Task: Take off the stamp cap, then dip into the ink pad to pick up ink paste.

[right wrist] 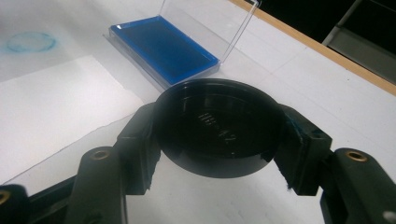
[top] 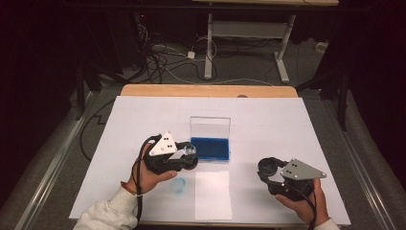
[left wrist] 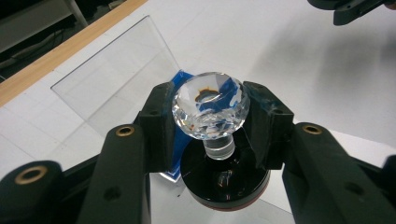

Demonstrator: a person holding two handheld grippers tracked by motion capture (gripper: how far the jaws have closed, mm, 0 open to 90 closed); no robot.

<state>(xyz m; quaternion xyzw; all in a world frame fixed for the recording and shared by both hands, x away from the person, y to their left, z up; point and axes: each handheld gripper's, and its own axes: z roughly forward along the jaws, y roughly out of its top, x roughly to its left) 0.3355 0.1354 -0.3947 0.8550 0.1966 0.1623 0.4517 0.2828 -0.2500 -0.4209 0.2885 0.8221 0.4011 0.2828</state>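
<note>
We note: left claw [left wrist: 208, 122] clenched on faceted clear crystal knob [left wrist: 209, 111] of black-based stamp, just left of open blue ink pad [top: 210, 148], mid-worktop. Right claw [right wrist: 218, 140] clamps smooth round black cap [right wrist: 218, 127], near right.

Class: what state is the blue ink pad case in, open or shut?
Open. The ink pad case's clear lid stands upright behind it, leaving the blue pad uncovered.

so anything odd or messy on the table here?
One thing: a faint blue ring-shaped ink mark on the white table cover, beside the white paper sheet, not on it. The open blue ink pad case sits straight, nothing spilled.
</note>
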